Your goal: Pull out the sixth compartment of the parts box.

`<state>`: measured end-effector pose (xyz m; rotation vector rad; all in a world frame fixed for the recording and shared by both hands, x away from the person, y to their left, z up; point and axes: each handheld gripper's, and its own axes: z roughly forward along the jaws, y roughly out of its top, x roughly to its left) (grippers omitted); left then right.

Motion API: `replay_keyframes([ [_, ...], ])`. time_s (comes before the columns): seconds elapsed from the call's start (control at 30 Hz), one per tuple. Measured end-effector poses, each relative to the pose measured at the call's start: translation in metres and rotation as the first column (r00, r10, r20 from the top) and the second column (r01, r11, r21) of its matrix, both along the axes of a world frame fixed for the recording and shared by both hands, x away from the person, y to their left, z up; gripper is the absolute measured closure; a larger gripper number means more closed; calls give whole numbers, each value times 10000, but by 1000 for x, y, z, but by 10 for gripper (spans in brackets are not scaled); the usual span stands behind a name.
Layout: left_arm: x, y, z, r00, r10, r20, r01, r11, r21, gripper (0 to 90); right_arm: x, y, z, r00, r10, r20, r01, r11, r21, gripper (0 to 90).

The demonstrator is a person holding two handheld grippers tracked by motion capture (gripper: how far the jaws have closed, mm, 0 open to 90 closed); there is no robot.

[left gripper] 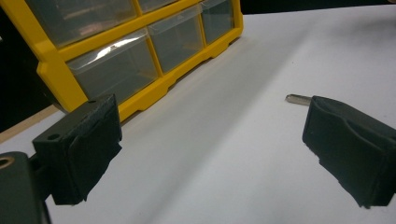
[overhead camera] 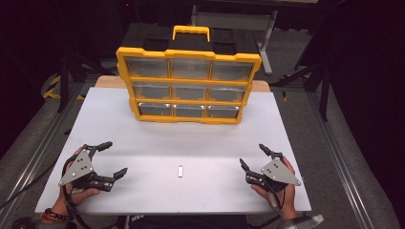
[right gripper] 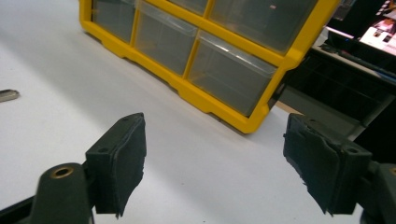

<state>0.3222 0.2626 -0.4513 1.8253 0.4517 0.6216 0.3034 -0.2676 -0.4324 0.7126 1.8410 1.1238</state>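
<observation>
A yellow organiser case point(overhead camera: 188, 85) with clear drawers stands upright at the back of the white table point(overhead camera: 143, 138); its drawers also face me in the left gripper view point(left gripper: 116, 65) and the right gripper view point(right gripper: 210, 51). A small silver metal piece point(overhead camera: 180, 171) lies flat near the front middle, and its tip point(left gripper: 298, 98) peeks out beside my left gripper's far jaw. My left gripper point(overhead camera: 114, 159) rests at the front left, open, nothing between its jaws. At the front right my right gripper point(overhead camera: 253, 158) is held open and empty; the metal piece point(right gripper: 8, 95) lies off to its left.
The table's front edge runs just below both hands. Dark floor, metal rails and stand legs point(overhead camera: 267, 43) surround the table. A wooden strip point(overhead camera: 110, 81) shows behind the organiser.
</observation>
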Motion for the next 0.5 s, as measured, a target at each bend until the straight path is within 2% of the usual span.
replay_keyframes([
  [0.03,0,0,0,10000,2,-10,-2,10000,40,56,1,2,-1,9999,-86,53,87,9999,-127,226],
  [0.13,-2,1,0,10000,-18,-18,18,10000,47,56,1,2,-1,9999,-130,37,131,9999,-89,225],
  [0.33,-4,6,-1,10000,99,9,-99,9999,29,55,1,1,3,9973,-619,383,629,9977,-254,228],
  [0.5,-1,6,-3,9997,163,-176,-161,9998,84,54,9,-2,7,9941,-862,662,886,9955,-333,229],
])
